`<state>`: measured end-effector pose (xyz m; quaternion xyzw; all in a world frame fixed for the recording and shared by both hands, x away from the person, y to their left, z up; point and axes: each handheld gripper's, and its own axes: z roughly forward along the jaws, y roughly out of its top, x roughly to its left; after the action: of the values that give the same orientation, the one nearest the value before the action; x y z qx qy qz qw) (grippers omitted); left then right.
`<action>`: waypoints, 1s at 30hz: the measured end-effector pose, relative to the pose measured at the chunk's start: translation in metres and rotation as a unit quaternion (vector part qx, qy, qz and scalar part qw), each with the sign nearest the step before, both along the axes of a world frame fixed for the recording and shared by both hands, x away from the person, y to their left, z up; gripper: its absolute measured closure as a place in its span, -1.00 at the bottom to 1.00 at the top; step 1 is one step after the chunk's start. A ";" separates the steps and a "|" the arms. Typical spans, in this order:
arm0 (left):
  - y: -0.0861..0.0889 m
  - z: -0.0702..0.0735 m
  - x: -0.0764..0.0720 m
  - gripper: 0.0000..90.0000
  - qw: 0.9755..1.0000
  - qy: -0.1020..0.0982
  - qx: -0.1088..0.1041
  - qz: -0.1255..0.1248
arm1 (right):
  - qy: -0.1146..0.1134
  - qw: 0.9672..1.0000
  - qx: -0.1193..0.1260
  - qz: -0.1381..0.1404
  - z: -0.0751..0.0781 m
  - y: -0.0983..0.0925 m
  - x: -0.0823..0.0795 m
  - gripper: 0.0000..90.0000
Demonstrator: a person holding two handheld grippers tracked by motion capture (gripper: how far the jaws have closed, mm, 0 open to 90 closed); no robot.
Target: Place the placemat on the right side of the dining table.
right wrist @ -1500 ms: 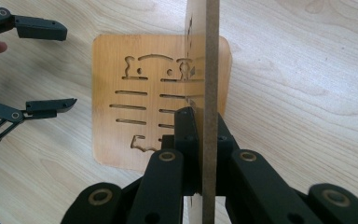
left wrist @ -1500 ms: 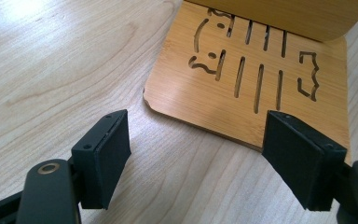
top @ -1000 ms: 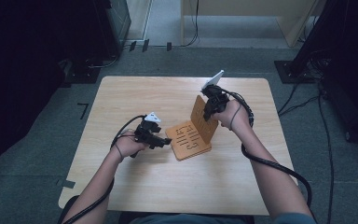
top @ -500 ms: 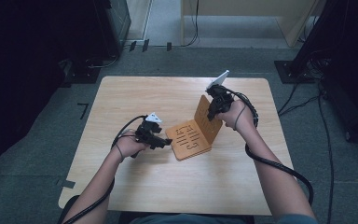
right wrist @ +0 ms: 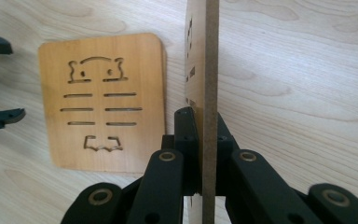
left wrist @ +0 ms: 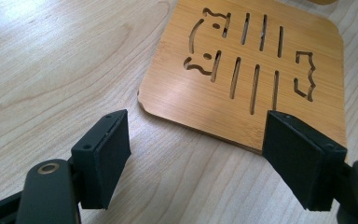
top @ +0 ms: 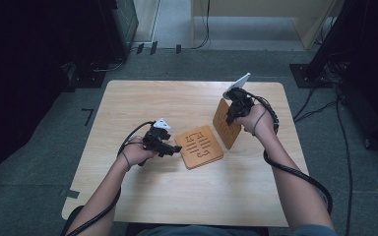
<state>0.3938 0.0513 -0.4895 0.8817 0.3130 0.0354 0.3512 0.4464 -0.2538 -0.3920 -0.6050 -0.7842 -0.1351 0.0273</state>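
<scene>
A square wooden board (top: 199, 146) with cut-out slots lies flat near the middle of the table (top: 177, 98). My left gripper (top: 176, 149) rests at that board's left edge with its jaws open; in the left gripper view the gripper (left wrist: 198, 158) has the flat board (left wrist: 247, 79) just ahead of it and the right pad touches the near edge. My right gripper (top: 230, 117) is shut on a second, similar board (top: 224, 125) and holds it upright on edge, just right of the flat one. In the right gripper view the gripper (right wrist: 204, 149) pinches the held board (right wrist: 209, 56) edge-on, with the flat board (right wrist: 102, 102) to its left.
Black cables (top: 295, 172) trail from both grippers along the forearms. Dark equipment (top: 54, 44) stands off the table's far left, and more cables (top: 325, 103) lie on the floor to the right. Bare tabletop (top: 192, 196) stretches toward the near edge.
My right gripper has carried the upright board a little to the right, away from the flat board. The left gripper has stayed put.
</scene>
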 end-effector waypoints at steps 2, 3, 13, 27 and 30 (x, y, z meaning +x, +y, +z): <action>0.000 0.000 0.000 -0.50 1.000 0.000 0.000 0.001 | 0.001 1.000 -0.006 -0.005 -0.001 -0.004 0.001 0.94; 0.000 0.000 0.000 -0.50 1.000 0.000 0.000 0.001 | 0.001 1.000 -0.005 -0.007 -0.001 -0.005 0.001 0.94; 0.000 -0.002 0.000 -0.50 1.000 0.003 0.005 0.000 | 0.001 1.000 -0.008 -0.023 0.002 -0.018 0.005 0.94; 0.000 -0.002 0.000 -0.50 1.000 0.004 0.003 0.002 | 0.005 0.999 -0.009 -0.050 0.000 -0.036 0.013 0.94; 0.000 -0.003 0.000 -0.50 1.000 0.003 0.002 0.002 | 0.004 0.998 -0.008 -0.054 0.000 -0.039 0.013 0.94</action>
<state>0.3938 0.0514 -0.4921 0.8819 0.3162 0.0340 0.3481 0.4594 -0.2923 -0.3917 -0.6475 -0.7510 -0.1279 0.0185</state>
